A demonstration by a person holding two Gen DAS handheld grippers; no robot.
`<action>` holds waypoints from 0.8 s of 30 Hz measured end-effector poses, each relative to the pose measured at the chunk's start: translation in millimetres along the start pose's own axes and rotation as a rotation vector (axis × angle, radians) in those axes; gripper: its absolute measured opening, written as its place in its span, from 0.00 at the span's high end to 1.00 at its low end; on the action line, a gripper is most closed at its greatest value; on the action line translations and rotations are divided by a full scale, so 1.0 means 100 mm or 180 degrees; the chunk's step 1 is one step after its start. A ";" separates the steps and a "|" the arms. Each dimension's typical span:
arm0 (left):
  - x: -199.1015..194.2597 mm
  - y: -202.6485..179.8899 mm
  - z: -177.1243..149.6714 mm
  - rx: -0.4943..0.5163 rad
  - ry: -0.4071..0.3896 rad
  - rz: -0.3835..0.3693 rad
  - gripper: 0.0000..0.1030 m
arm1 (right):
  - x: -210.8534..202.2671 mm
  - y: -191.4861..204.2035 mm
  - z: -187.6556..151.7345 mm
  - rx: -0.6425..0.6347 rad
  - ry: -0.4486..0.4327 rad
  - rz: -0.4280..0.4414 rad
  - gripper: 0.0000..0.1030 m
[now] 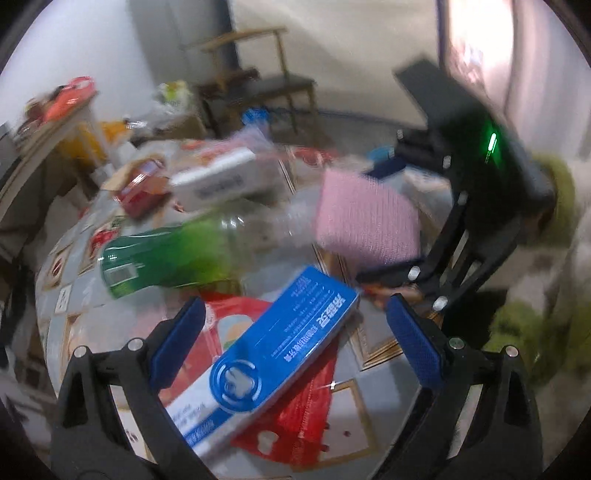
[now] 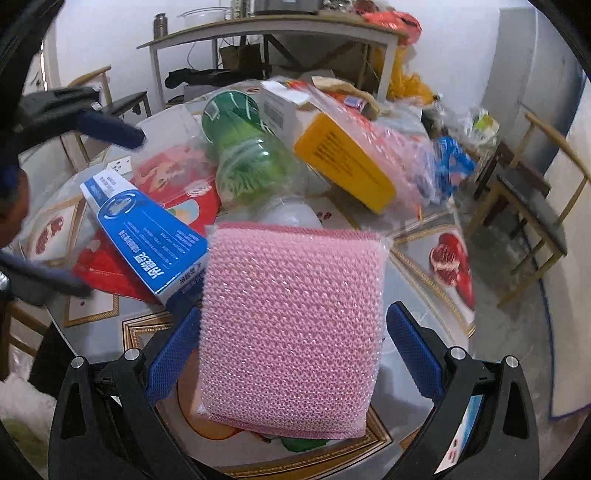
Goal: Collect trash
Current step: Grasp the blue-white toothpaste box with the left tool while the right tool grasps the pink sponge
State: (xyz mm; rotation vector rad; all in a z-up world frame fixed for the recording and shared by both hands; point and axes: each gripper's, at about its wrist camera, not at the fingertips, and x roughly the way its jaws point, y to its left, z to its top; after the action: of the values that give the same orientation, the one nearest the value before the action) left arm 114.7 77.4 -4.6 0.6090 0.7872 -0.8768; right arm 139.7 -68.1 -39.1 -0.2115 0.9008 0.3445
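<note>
A round table (image 1: 351,406) is littered with trash. A blue and white carton (image 1: 280,354) lies on a red packet (image 1: 306,417), and my left gripper (image 1: 295,332) stands open around the carton without touching it. Beyond lies a green plastic bottle (image 1: 166,254) on its side. My right gripper (image 2: 295,332) is shut on a pink mesh sponge (image 2: 291,328), which fills the space between its blue pads. From the left wrist, the sponge (image 1: 369,225) is tilted above the table in the right gripper (image 1: 386,221). From the right wrist, the left gripper (image 2: 110,214) straddles the carton (image 2: 147,236).
A white box (image 2: 280,107), a yellow box in a clear bag (image 2: 347,166) and the green bottle (image 2: 247,155) crowd the far side of the table (image 2: 417,258). Wooden chairs (image 2: 528,195) stand to the right, and a cluttered side table (image 2: 277,26) is behind.
</note>
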 end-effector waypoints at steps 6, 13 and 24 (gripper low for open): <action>0.21 -0.08 0.03 0.0436 0.0381 -0.0141 0.08 | 0.02 -0.18 -0.03 0.0245 0.0052 0.0251 0.06; 0.40 -0.09 0.02 0.0472 0.0714 -0.0236 0.32 | 0.00 -0.31 -0.05 0.0387 -0.0028 0.0436 0.11; 0.40 -0.13 0.05 0.0654 0.0864 -0.0184 0.43 | -0.01 -0.37 -0.12 0.0565 -0.0039 0.0508 0.22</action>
State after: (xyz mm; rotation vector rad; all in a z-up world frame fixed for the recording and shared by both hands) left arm 121.3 49.5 -36.3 0.9035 0.9695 -0.9465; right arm 144.8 -106.6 -44.2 0.0265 0.9332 0.4109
